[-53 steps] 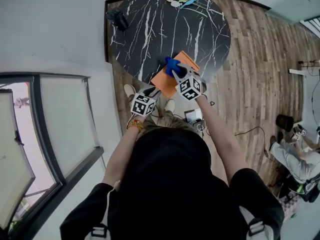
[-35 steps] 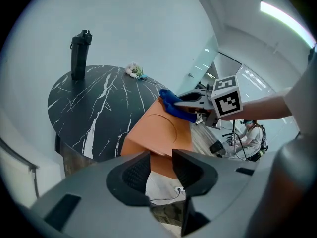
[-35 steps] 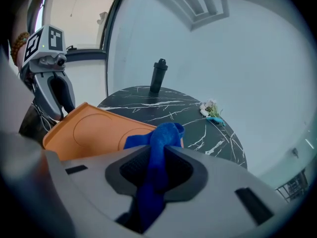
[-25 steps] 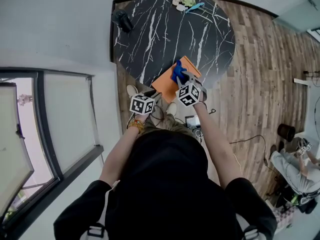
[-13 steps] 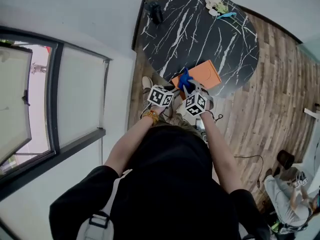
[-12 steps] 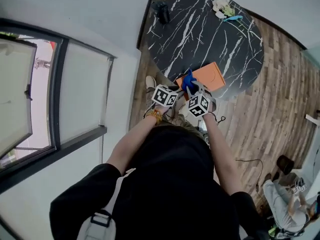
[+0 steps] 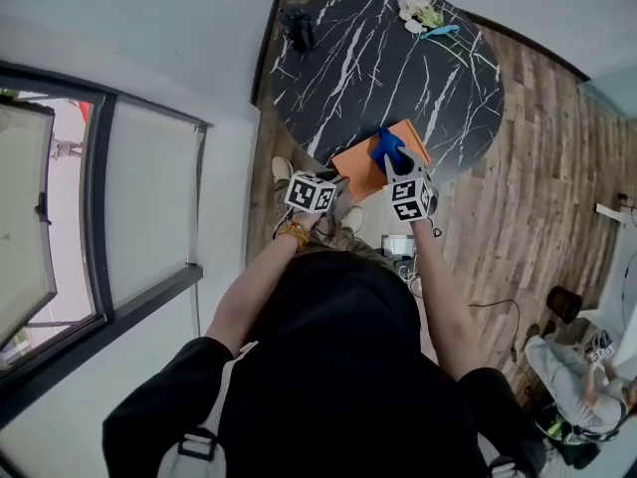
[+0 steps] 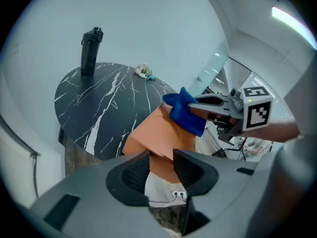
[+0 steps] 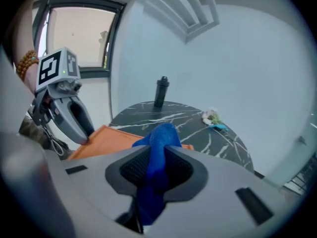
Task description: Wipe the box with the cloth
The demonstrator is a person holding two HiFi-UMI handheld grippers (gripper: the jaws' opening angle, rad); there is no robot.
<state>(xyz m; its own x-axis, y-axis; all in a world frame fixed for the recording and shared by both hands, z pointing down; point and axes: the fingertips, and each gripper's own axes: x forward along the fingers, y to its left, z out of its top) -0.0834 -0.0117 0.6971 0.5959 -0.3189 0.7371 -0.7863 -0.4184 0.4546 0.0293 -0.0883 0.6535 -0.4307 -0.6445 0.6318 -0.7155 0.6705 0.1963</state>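
Pinching the orange box (image 8: 154, 133) over the table (image 7: 378, 58) edge, the left gripper (image 8: 161, 165) may drop it if the right gripper (image 9: 156, 170), squeezing the blue cloth (image 9: 159, 139), rubs too hard.

Soft daylight from the window (image 7: 149, 202) filled the room; wide-angle lenses bowed straight lines, and both gripper views darkened at corners.

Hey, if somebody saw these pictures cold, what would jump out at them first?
First, the bright orange box at the near edge of the round black marble table, its near end clamped in the left gripper. Next comes the vivid blue cloth, pinched in the right gripper and held over the box.
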